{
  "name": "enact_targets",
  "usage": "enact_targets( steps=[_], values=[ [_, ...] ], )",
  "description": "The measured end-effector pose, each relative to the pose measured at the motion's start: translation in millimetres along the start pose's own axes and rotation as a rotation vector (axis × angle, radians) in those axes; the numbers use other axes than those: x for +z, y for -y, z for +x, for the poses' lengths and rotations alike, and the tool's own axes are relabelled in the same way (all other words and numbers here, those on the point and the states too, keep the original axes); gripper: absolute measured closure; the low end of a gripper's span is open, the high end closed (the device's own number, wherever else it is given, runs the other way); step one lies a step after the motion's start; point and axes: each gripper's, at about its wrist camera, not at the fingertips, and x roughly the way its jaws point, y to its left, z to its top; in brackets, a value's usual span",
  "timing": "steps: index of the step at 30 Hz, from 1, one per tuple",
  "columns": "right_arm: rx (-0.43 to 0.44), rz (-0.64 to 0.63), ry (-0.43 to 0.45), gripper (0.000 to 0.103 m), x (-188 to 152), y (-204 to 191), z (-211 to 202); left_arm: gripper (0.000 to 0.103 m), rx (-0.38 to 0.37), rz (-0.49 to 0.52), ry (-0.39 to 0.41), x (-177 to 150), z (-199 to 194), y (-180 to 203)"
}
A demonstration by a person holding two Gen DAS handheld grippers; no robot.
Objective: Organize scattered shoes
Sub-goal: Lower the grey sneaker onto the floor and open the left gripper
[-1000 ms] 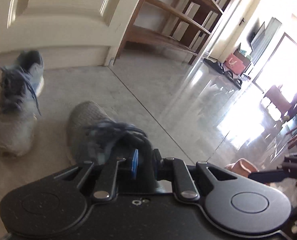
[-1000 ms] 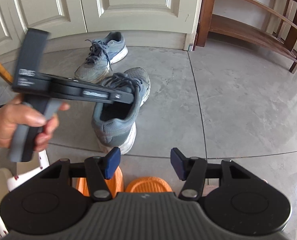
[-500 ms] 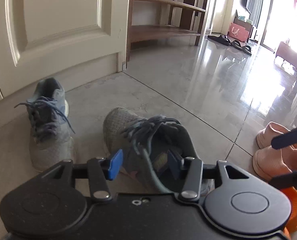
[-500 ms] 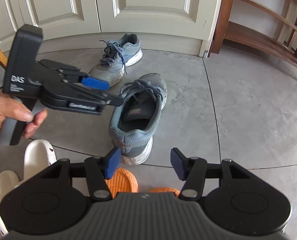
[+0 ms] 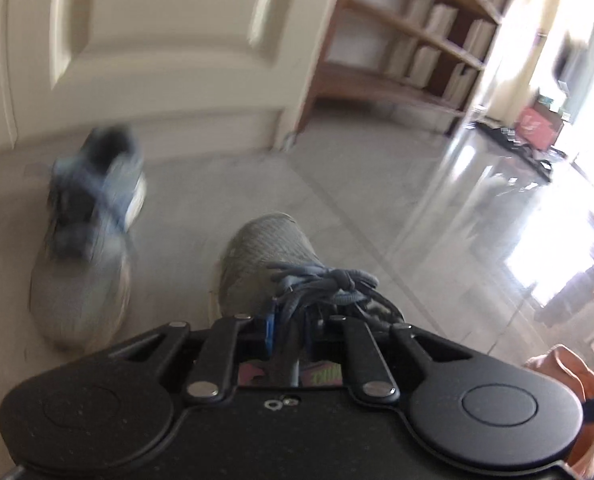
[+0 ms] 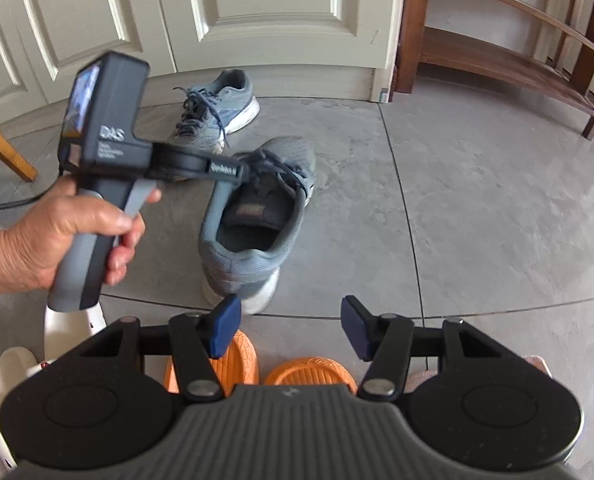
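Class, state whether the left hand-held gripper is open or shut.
Shut: the left hand-held gripper has closed on the grey sneaker at its tongue and laces.

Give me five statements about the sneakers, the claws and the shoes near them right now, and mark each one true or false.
1. The left claw is closed on the tongue and laces of the nearer grey sneaker. True.
2. The right claw is gripping an orange slipper. False: its jaws are open and hold nothing; the orange slippers lie on the floor below it.
3. The farther grey sneaker lies by the white door. True.
4. Both sneakers sit on the wooden shoe rack. False: neither is on the rack; the farther one lies on the grey floor.
5. A bare hand holds the left claw's handle. True.
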Motion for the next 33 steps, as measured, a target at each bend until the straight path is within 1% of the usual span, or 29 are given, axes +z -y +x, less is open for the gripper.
enact_targets(
  steps=[1, 2, 4, 5, 6, 8, 9, 10, 11, 13, 16, 18, 20, 21, 23, 25, 28, 30, 33],
  values=[
    [-0.005, 0.001, 0.008, 0.044, 0.0, 2.0, -2.0, 0.092, -0.008, 0.007, 0.006, 2.9, -3.0, 1.9],
    [-0.009, 0.001, 0.014, 0.044, -0.2, 3.4, -3.5, 0.092, -0.018, -0.01, 0.006, 4.9, -5.0, 1.9],
    [-0.022, 0.009, 0.027, 0.044, -0.9, 9.2, -7.6, 0.092, -0.05, -0.078, 0.001, 9.8, -8.9, 0.4],
    [-0.027, 0.017, 0.03, 0.044, -1.5, 12.1, -9.0, 0.092, -0.062, -0.081, 0.002, 11.2, -9.7, 2.1],
    [-0.031, 0.025, 0.032, 0.044, -2.2, 15.0, -10.3, 0.092, -0.077, -0.049, 0.006, 13.2, -10.6, 7.1],
    [-0.039, 0.038, 0.037, 0.044, -3.2, 20.2, -12.9, 0.092, -0.104, 0.107, 0.012, 16.6, -12.2, 22.5],
    [-0.043, 0.04, 0.039, 0.044, -4.2, 22.1, -14.7, 0.092, -0.116, 0.162, 0.019, 17.9, -14.0, 27.6],
    [-0.048, 0.042, 0.042, 0.044, -6.0, 24.5, -17.1, 0.092, -0.125, 0.202, 0.024, 19.1, -15.5, 31.4],
    [-0.053, 0.042, 0.043, 0.044, -7.9, 26.5, -19.1, 0.093, -0.129, 0.211, 0.031, 21.0, -16.6, 33.0],
    [-0.06, 0.047, 0.041, 0.044, -11.2, 30.2, -21.0, 0.094, -0.136, 0.199, 0.052, 28.0, -18.8, 35.6],
    [-0.068, 0.063, 0.029, 0.044, -15.4, 36.2, -20.8, 0.094, -0.15, 0.13, 0.052, 40.3, -18.4, 39.5],
    [-0.071, 0.07, 0.028, 0.044, -16.4, 38.7, -21.8, 0.094, -0.137, 0.13, 0.044, 41.1, -21.3, 41.0],
    [-0.064, 0.072, 0.035, 0.044, -16.0, 38.5, -23.2, 0.087, -0.115, 0.143, 0.027, 38.3, -25.5, 39.5],
    [-0.058, 0.073, 0.041, 0.044, -15.3, 37.7, -23.4, 0.085, -0.097, 0.146, 0.019, 36.1, -27.5, 35.9],
    [-0.022, 0.09, 0.053, 0.044, -12.4, 35.7, -22.7, 0.084, -0.066, 0.126, -0.002, 31.6, -31.0, 24.4],
    [0.065, 0.145, 0.057, 0.044, -4.9, 33.4, -17.3, 0.083, -0.056, 0.069, -0.016, 28.7, -34.1, 7.7],
    [0.164, 0.205, 0.049, 0.044, 7.2, 21.1, -3.0, 0.08, -0.035, -0.002, -0.035, 23.2, -43.8, -19.4],
    [0.182, 0.201, 0.041, 0.044, 14.5, 8.2, 8.9, 0.079, -0.026, -0.026, -0.044, 20.1, -51.3, -32.8],
    [0.171, 0.177, -0.003, 0.044, 26.0, -14.6, 36.8, 0.078, -0.012, -0.047, -0.048, 15.2, -62.4, -48.7]
  ],
)
